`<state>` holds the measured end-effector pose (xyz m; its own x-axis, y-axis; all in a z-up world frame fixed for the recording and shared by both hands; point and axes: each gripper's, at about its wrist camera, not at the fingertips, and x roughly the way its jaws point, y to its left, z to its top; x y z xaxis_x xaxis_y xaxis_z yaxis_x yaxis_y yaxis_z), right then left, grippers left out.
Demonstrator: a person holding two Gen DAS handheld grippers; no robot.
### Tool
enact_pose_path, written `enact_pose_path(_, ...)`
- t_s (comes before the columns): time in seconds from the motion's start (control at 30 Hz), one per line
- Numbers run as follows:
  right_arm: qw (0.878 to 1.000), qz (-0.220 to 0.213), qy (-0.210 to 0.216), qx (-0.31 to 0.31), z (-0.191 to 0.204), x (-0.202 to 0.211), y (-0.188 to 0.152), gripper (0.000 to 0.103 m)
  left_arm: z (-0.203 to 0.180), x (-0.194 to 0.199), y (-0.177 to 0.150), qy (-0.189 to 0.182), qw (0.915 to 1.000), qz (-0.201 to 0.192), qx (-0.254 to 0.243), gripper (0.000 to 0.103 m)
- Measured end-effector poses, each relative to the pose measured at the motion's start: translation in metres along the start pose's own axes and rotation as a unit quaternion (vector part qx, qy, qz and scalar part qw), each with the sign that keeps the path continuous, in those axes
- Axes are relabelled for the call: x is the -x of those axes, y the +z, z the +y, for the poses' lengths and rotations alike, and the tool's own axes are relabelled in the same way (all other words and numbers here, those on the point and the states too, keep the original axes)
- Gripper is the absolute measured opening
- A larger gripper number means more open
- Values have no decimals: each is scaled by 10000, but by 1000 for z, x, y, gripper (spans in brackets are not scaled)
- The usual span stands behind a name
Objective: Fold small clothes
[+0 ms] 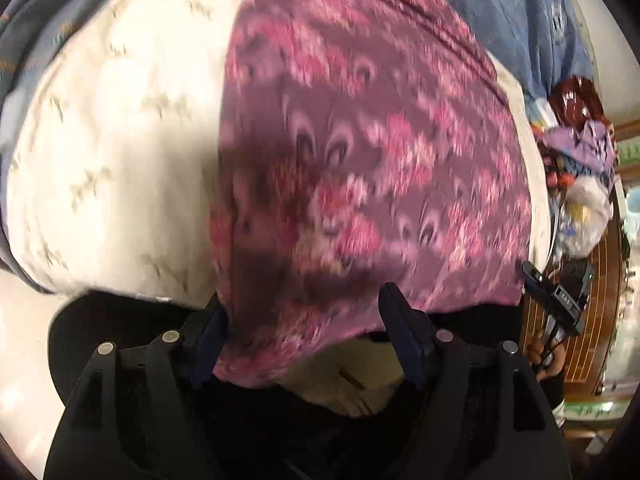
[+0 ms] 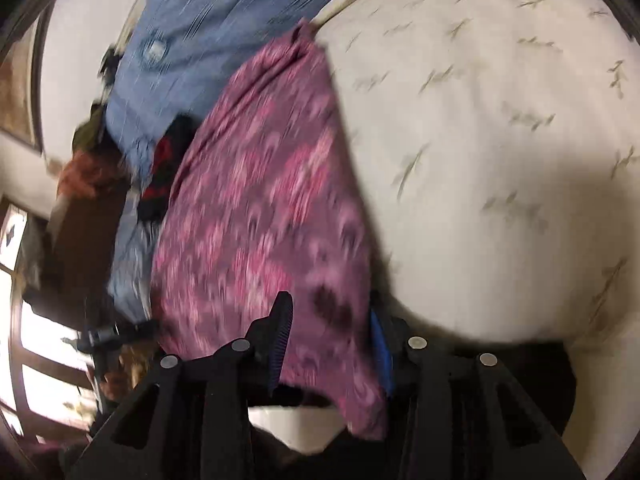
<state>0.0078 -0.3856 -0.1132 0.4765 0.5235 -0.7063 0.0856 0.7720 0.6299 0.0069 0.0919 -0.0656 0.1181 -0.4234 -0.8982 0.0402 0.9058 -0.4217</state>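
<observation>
Purple-pink patterned thin fabric, a small garment [image 1: 360,152], lies spread over a cream bedsheet with small grey leaf sprigs [image 1: 112,140], and its near edge hangs between the fingers of both tools. The left gripper [image 1: 304,340] stands wide, with the garment's hem draped between its jaws; whether a pad is actually pinching cloth I cannot tell. The right gripper [image 2: 328,344] stands at middling width, with a corner of the same garment hanging through the gap, and a firm hold is not evident there either.

Slipping is the main risk: the cloth looks thin and slick, both views are smeared by motion, and a quick pull with loose jaws could leave the hem behind or fold it crooked. Catching the cream bedsheet along with the garment would drag the sheet and spoil the fold.

Beyond the garment, at its far edge, a blue denim-like cloth [image 2: 192,40] is bunched up. Beside that, a dark red and black item [image 2: 160,176] touches the garment's edge and could snag. Further off from the garment sits a pile of mixed coloured clothes [image 1: 580,148].
</observation>
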Motion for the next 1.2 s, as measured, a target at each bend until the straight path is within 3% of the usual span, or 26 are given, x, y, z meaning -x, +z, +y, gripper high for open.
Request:
enact_pose_path(0.07, 9998, 129, -61, 162, 3, -2, -4, 39, 4, -8, -6, 137, 9999, 65, 15, 73)
enact_pose_path(0.17, 9990, 285, -93, 332, 8, -4, -8, 40, 8, -19, -8, -118, 9995, 204, 204, 72)
enact_pose_path(0.23, 9972, 417, -252, 570, 14, -7, -10, 34, 7, -22, -9, -58, 9997, 155, 192, 67)
enact_pose_path(0.27, 9951, 486, -386, 773, 20, -11, -13, 20, 7, -23, -10, -68, 9997, 129, 174, 44)
enact_pose_path(0.3, 9933, 512, -452, 937, 25, -12, -13, 10, 7, -22, -11, -140, 9997, 156, 151, 29)
enact_pose_path(0.33, 9911, 519, -474, 1127, 30, -11, -17, 5, 9, -23, -11, -248, 9994, 211, 138, 8)
enact_pose_path(0.53, 9914, -25, 57, 1308, 46, 19, -16, 5, -6, 4, -13, -686, 9974, -167, -115, 4)
enact_pose_path(0.77, 9897, -806, 656, 982, 61, 45, 19, 5, -25, 49, 14, -1351, 9870, -866, -79, 4)
enact_pose_path(0.97, 9855, -1170, 911, 829, 73, 41, 64, 5, -24, 78, 55, -1414, 9812, -1314, -17, 4)
enact_pose_path(1.2, 9806, -1535, 1077, 567, 77, 22, 130, 5, -22, 84, 115, -1454, 9744, -1686, 315, 4)
